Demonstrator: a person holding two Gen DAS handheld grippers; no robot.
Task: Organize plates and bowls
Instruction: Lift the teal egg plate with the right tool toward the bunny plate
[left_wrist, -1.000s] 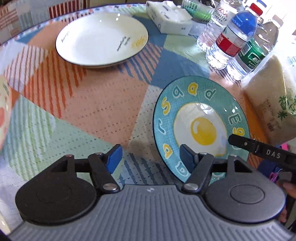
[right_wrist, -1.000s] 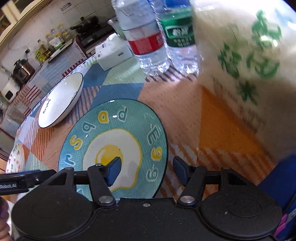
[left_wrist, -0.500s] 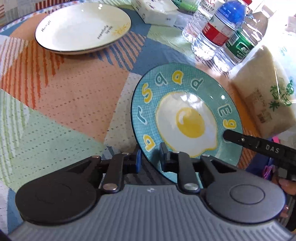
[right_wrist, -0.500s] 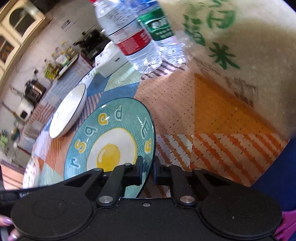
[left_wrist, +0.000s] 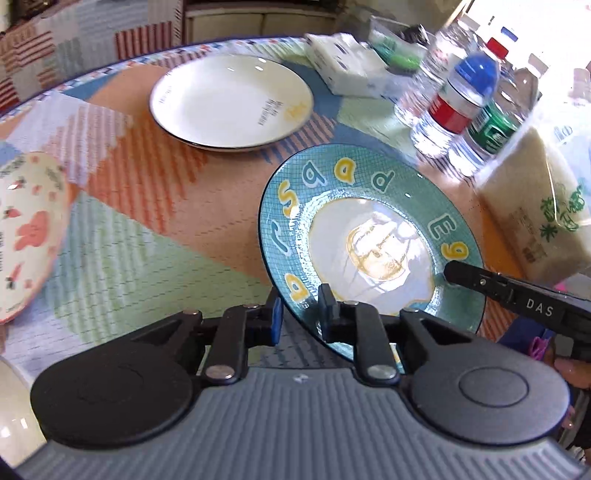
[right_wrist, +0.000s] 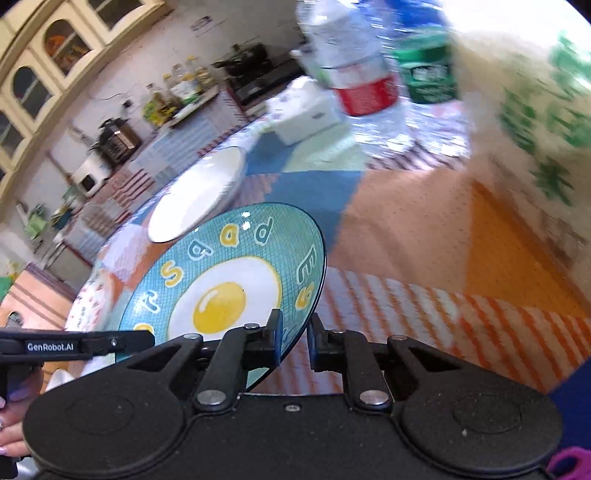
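Both tools, left tool and right tool, were clamped on the teal egg plate's opposite rims. Uneven pull could twist the glazed rim loose, dropping it onto the desk.

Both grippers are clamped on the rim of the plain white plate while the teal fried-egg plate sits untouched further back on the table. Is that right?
No, the plates are swapped. The left gripper and the right gripper are both shut on the rim of the teal fried-egg plate; the plain white plate sits untouched further back. Both wrist views show it.
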